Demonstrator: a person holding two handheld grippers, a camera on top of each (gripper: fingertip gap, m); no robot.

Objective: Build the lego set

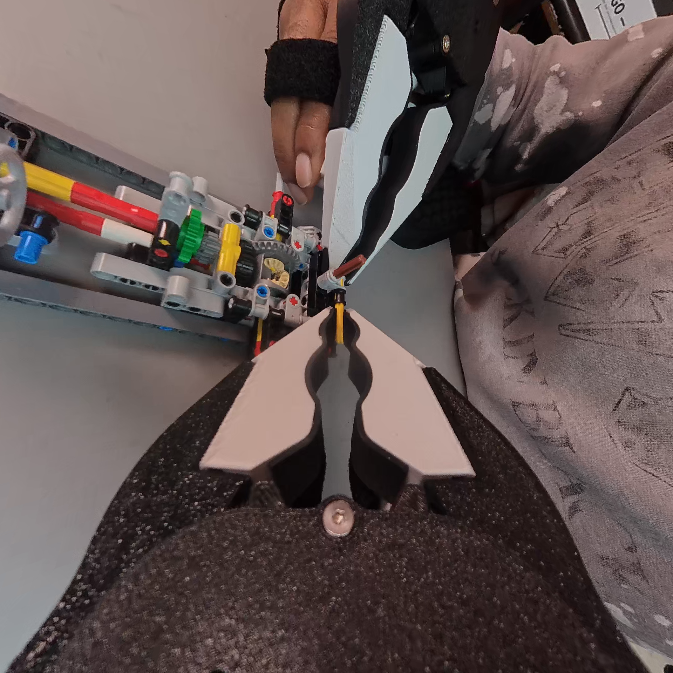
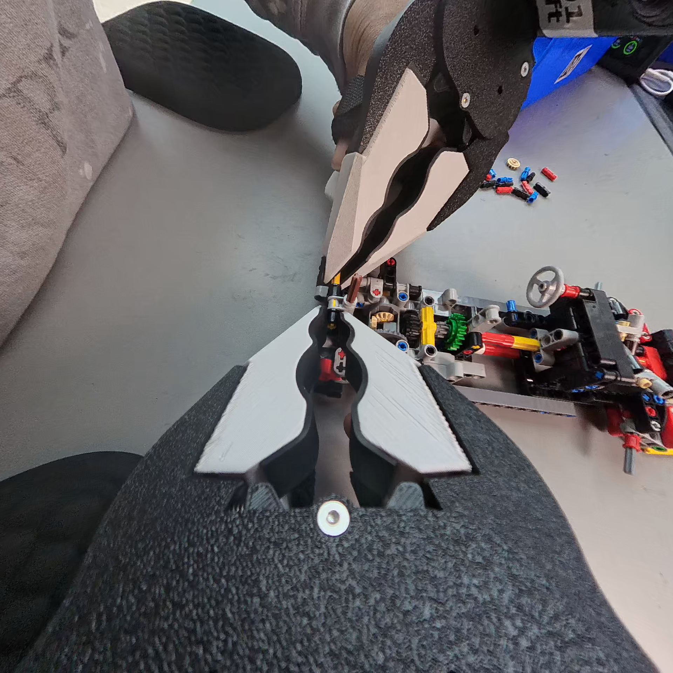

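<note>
A partly built Lego car chassis (image 1: 218, 255) lies on a grey surface; it also shows in the right wrist view (image 2: 510, 346), with a green gear (image 2: 455, 331) and a grey steering wheel (image 2: 544, 286). My left gripper (image 1: 338, 311) is shut on a thin yellow axle (image 1: 339, 326) at the chassis's near end. My right gripper (image 2: 331, 311) is shut on a small grey-and-black connector (image 2: 333, 304) on that same axle; a brown pin (image 2: 353, 287) sticks out of it. The two grippers meet tip to tip: the right gripper (image 1: 338, 282) comes from above in the left wrist view, and the left gripper (image 2: 332, 280) in the right wrist view.
A pile of loose red, blue and black pins (image 2: 517, 184) lies beyond the chassis. A blue box (image 2: 568, 62) stands at the far right. A person's grey trouser leg (image 1: 564, 327) and black shoes (image 2: 204, 65) border the work area. My left and right fingertips are right by each other.
</note>
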